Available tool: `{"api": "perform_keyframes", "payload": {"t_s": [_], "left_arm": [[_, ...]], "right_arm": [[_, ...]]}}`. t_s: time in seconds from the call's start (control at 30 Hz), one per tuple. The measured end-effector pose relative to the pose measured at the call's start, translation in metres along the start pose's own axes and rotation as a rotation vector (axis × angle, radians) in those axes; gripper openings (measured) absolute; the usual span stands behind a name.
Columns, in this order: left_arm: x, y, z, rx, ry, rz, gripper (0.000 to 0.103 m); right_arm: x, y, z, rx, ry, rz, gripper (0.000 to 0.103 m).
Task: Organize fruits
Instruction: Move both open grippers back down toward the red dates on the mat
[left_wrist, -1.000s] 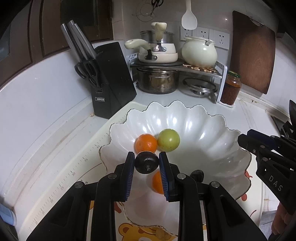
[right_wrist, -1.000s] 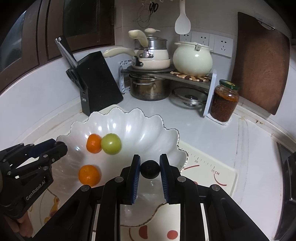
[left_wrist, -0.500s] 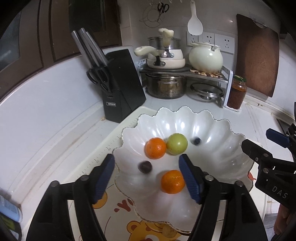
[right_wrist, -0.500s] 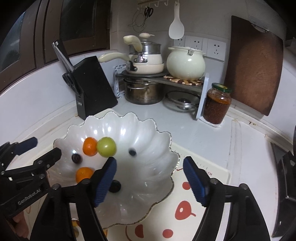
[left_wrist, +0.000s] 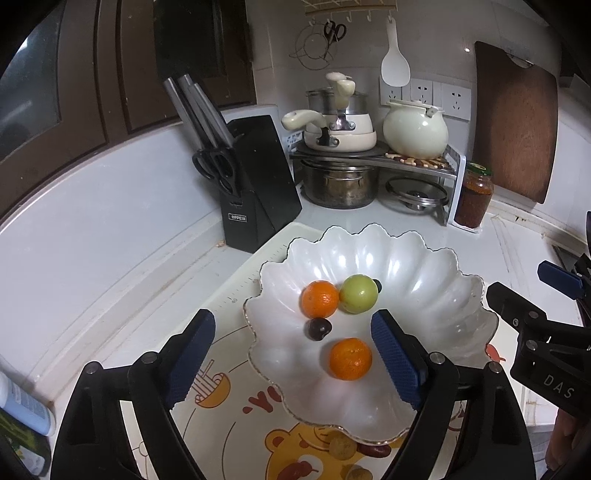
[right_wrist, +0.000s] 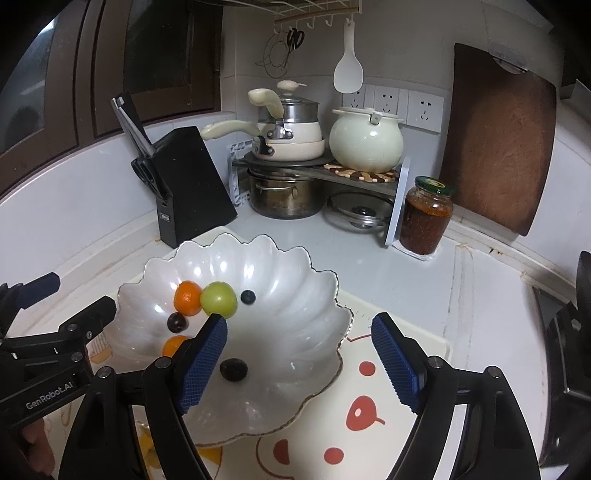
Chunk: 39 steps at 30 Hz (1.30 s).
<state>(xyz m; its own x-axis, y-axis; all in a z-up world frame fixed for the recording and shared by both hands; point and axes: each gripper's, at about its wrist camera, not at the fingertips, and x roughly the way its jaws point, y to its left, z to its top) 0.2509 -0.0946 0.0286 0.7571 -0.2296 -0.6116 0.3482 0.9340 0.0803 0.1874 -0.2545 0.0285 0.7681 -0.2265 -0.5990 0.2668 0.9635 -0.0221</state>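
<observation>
Both tools, left (left_wrist: 293, 356) and right (right_wrist: 299, 358), gape empty above the bowl (right_wrist: 317, 280), which gathers the fruits (left_wrist: 320, 298).

Left gripper (left_wrist: 293, 360) jaws, shut on dark plum (left_wrist: 319, 328) a second ago, now spread wide; plum lies in bowl (left_wrist: 424, 266), ahead between jaws. Right gripper (right_wrist: 301, 360) jaws likewise parted; its dark fruit (right_wrist: 233, 369) dropped into bowl, just beside left jaw. Both grippers pulled back, higher.
</observation>
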Motion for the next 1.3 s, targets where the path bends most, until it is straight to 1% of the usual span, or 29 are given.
{"api": "perform_keyframes", "payload": {"t_s": [0.37,0.8,1.0,1.3], "left_arm": [[-0.022,0.005,-0.010,0.013,-0.020,0.024,0.087],[-0.033,0.016,-0.035,0.012,0.000,0.040,0.087],[-0.035,0.020,-0.049,0.012,0.016,0.036,0.087],[-0.036,0.021,-0.069,0.011,0.043,0.042,0.087]], "right_arm": [[-0.021,0.004,-0.008,-0.008,-0.019,-0.008,0.082],[-0.027,0.021,-0.026,-0.028,0.001,0.005,0.082],[-0.029,0.028,-0.038,-0.042,0.014,0.021,0.082],[-0.028,0.035,-0.055,-0.062,0.035,0.068,0.082]]}}
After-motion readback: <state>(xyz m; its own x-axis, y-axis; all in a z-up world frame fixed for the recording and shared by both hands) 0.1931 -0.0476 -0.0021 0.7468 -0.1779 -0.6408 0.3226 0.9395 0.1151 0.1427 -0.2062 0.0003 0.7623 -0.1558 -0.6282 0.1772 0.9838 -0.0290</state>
